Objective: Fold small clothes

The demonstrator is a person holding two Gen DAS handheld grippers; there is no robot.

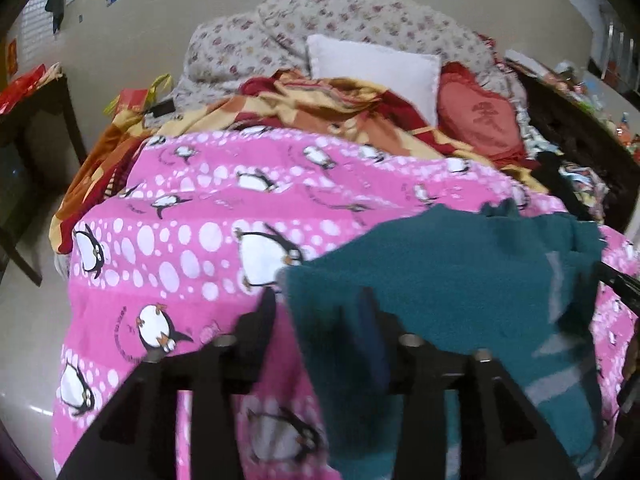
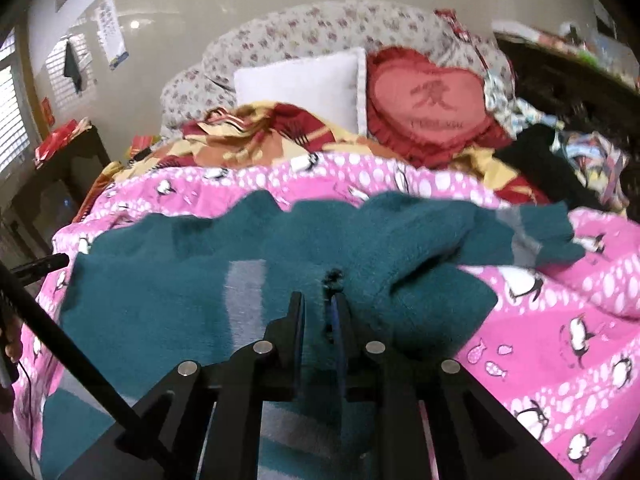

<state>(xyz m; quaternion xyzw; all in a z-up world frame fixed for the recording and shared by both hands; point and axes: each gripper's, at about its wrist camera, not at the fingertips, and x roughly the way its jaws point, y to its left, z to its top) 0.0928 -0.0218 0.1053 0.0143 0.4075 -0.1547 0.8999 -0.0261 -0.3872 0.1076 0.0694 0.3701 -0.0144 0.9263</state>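
Right wrist view, teal garment [image 2: 168,292] on penguin blanket [image 2: 560,320], no containers

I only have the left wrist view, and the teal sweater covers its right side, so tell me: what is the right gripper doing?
Observer: The right gripper has its jaws nearly together at a dark pucker in the teal sweater; whether they pinch it I cannot tell.
Operator: Where is the sleeve on that side?
Observer: The sleeve, with a grey band, lies spread toward the right over the pink penguin blanket, not folded in.
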